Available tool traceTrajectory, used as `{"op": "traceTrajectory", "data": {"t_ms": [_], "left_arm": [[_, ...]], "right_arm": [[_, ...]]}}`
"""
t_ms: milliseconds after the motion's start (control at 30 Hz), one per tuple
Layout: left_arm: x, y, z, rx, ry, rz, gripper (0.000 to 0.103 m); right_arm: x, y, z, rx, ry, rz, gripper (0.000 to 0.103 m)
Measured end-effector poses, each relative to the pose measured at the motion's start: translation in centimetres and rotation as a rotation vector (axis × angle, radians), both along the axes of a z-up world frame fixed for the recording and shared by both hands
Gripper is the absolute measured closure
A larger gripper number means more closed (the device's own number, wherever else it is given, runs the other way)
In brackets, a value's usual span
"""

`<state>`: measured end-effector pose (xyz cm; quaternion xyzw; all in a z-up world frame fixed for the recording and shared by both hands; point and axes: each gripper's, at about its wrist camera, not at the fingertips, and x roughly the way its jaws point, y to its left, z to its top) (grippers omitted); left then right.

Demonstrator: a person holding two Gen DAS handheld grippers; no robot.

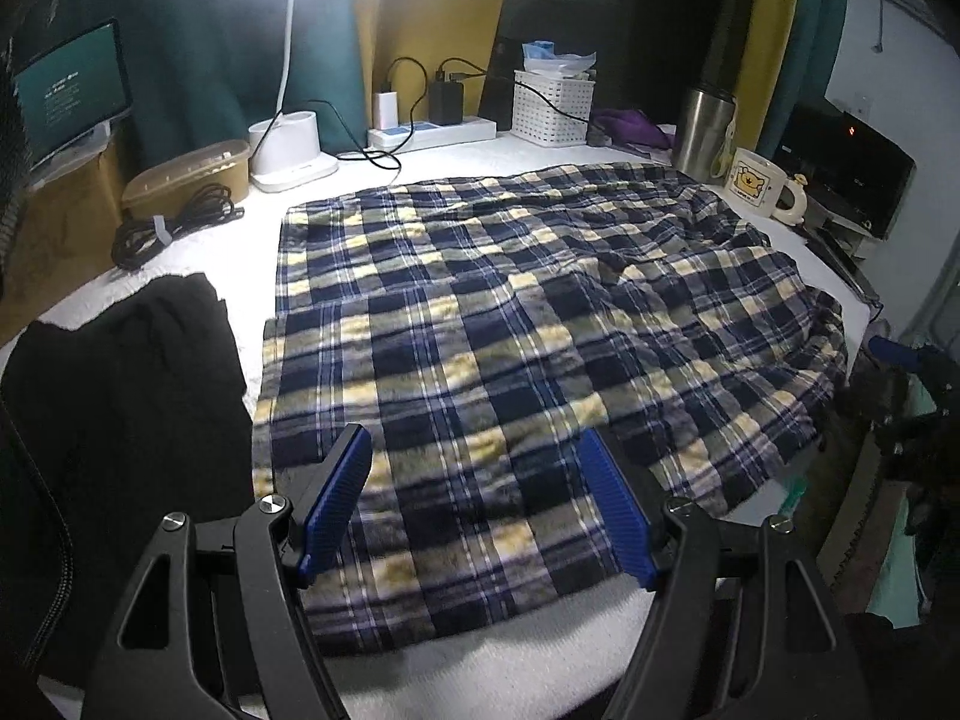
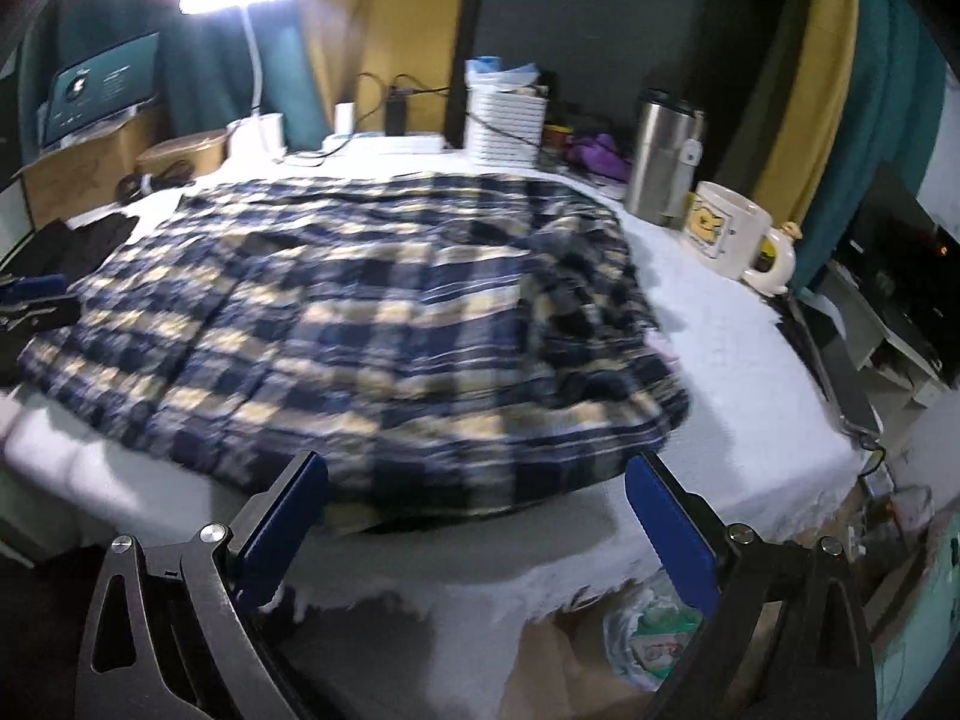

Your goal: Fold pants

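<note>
Blue, yellow and white plaid pants [image 1: 510, 312] lie spread across the white-covered table [image 1: 510, 666]; their right side is rumpled. My left gripper [image 1: 477, 444] hovers open over the near edge of the cloth, and nothing sits between its blue pads. In the right wrist view the pants [image 2: 360, 312] look blurred. My right gripper [image 2: 477, 468] stands wide open just before their near hem, above the table's front edge [image 2: 456, 588], holding nothing. The right gripper [image 1: 894, 351] also shows at the far right of the left wrist view, and the left gripper [image 2: 30, 294] at the far left of the right wrist view.
A black garment [image 1: 120, 390] lies left of the pants. Along the back stand a lamp base [image 1: 288, 144], a power strip [image 1: 432, 132], a white basket [image 1: 552, 108], a steel tumbler [image 1: 702, 126] and a mug [image 1: 759, 183]. A coiled cable [image 1: 162, 228] sits back left.
</note>
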<state>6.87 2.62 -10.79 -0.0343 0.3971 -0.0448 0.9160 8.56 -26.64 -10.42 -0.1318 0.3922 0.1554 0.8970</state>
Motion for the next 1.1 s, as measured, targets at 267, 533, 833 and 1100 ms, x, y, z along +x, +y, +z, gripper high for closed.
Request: {"op": "traceTrajectory", "data": {"t_ms": [267,533,833,1100], "left_arm": [[-0.4,-0.2,-0.6,-0.012,0.010,-0.010,0.030],[-0.5,0.0,-1.0,-0.012,0.017,-0.028,0.030],[0.0,-1.4,-0.8,0.003,0.003,-0.070,0.028],[-0.3,-5.1,0.0,0.063,-0.057,-0.194,0.020]], "right_arm": [[-2.1,3.1,-1.4,-0.101,0.017,0.080,0.001],[-0.5,4.0,-2.4,-0.211,-0.025,0.066,0.000],[2.9,4.1,-0.4,-0.166,-0.063,0.089,0.000],[6.1,4.2,-0.1,-0.098,-0.048,0.095,0.000]]}}
